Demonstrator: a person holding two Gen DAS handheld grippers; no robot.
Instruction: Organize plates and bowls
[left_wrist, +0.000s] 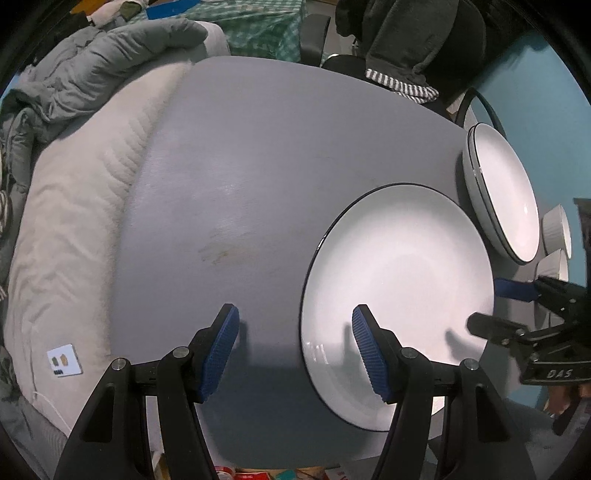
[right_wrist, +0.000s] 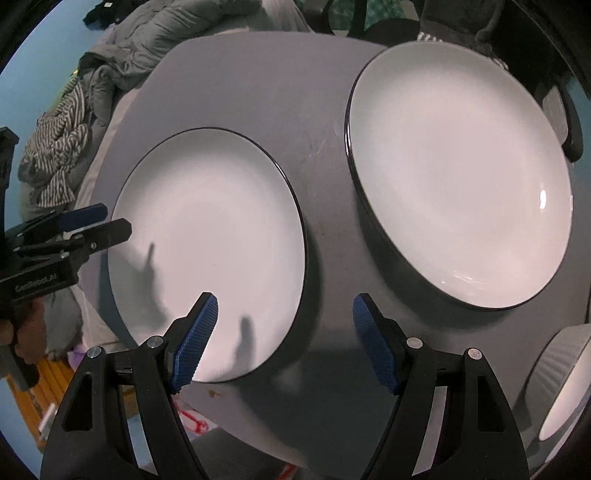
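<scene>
A white plate with a thin dark rim (left_wrist: 399, 291) (right_wrist: 207, 251) lies flat on the grey table (left_wrist: 258, 177). Beyond it sits a stack of similar white dishes (left_wrist: 502, 192) (right_wrist: 458, 177). Two small white ribbed bowls (left_wrist: 557, 232) stand at the table's right; one shows in the right wrist view (right_wrist: 561, 384). My left gripper (left_wrist: 295, 350) is open and empty, straddling the plate's left rim. My right gripper (right_wrist: 284, 339) is open and empty, straddling the plate's near right rim. It also shows in the left wrist view (left_wrist: 491, 306).
A pale cushion (left_wrist: 74, 221) and grey bedding (left_wrist: 92, 74) lie left of the table. A dark chair with clothes (left_wrist: 406, 48) stands behind it. Striped cloth (right_wrist: 59, 155) lies at the left. Packets lie on the floor below the table edge (left_wrist: 258, 472).
</scene>
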